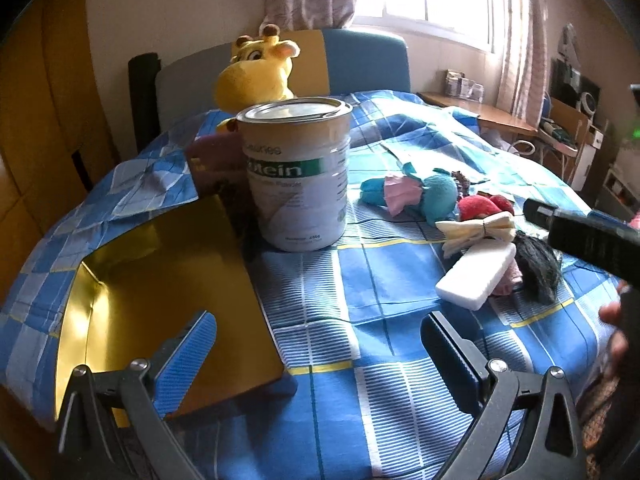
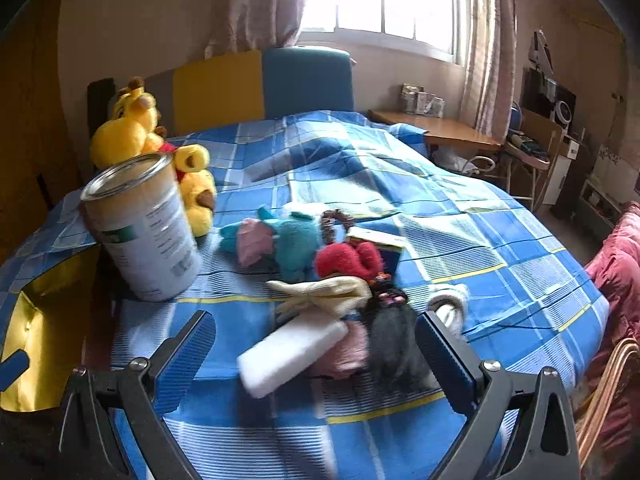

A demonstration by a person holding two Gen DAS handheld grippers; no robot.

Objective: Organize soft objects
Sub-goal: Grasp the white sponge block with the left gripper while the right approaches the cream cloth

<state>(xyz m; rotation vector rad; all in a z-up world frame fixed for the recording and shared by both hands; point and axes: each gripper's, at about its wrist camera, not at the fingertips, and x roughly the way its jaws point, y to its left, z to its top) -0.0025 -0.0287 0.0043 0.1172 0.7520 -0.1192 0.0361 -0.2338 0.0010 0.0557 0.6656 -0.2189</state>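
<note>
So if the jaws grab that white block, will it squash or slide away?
The white foam block looks spongy, so it would probably squash slightly. It seems light and lies partly on a pink fuzzy thing, so a push might skid or tip it. Its flat sides should suit a pinch.

Hidden or unclear, as I see it: giraffe plush [image 1: 256, 76], lower body behind tin [image 1: 298, 172]; tin label partly unreadable; gold box [image 1: 160, 300] cut by frame edge in the right view; white block [image 2: 292, 354] and dark furry item [image 2: 394, 344] blurred.
</note>
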